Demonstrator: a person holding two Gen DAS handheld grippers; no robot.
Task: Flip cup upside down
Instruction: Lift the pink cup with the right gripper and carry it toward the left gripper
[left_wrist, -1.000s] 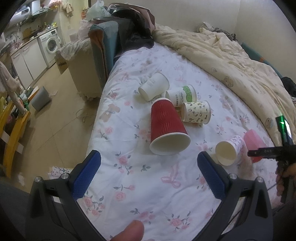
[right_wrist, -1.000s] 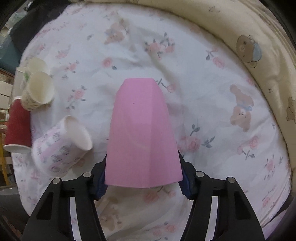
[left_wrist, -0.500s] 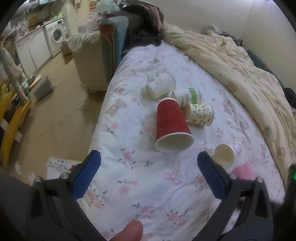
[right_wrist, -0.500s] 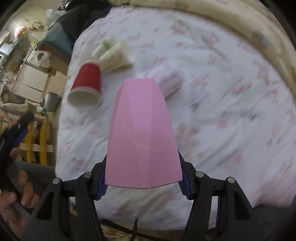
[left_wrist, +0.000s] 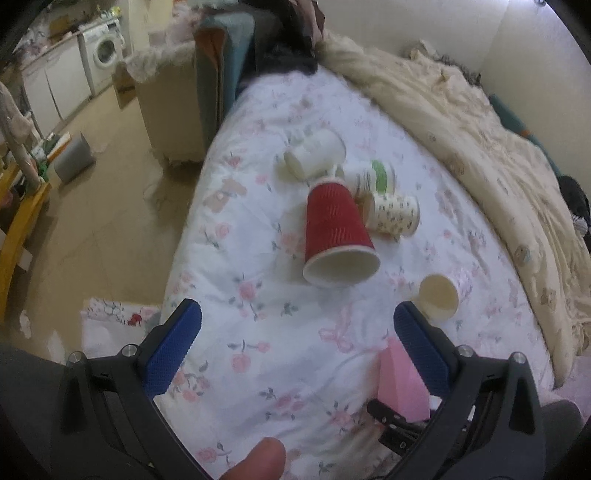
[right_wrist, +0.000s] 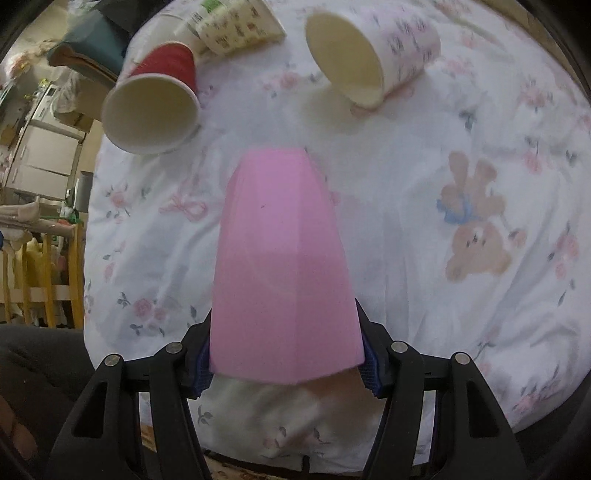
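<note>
A pink faceted cup (right_wrist: 282, 266) is clamped between the blue pads of my right gripper (right_wrist: 284, 358), its closed base pointing away from the camera over the floral bed sheet. In the left wrist view the pink cup (left_wrist: 397, 384) shows low at the right, partly behind my left gripper's right finger, with the right gripper's black frame under it. My left gripper (left_wrist: 295, 343) is open and empty above the sheet, short of a red ribbed cup (left_wrist: 334, 229) lying on its side.
Several paper cups lie on their sides on the bed: a pink-patterned one (right_wrist: 373, 51), a floral one (left_wrist: 393, 214), a green-labelled one (left_wrist: 373, 177), a white one (left_wrist: 314, 155). A cream duvet (left_wrist: 480, 147) is bunched at the right. The bed edge and floor (left_wrist: 103, 206) are at the left.
My right gripper has swung with the pink cup toward the near bed edge and lower; the cup now shows by my left gripper. The left wrist view has shifted slightly.
</note>
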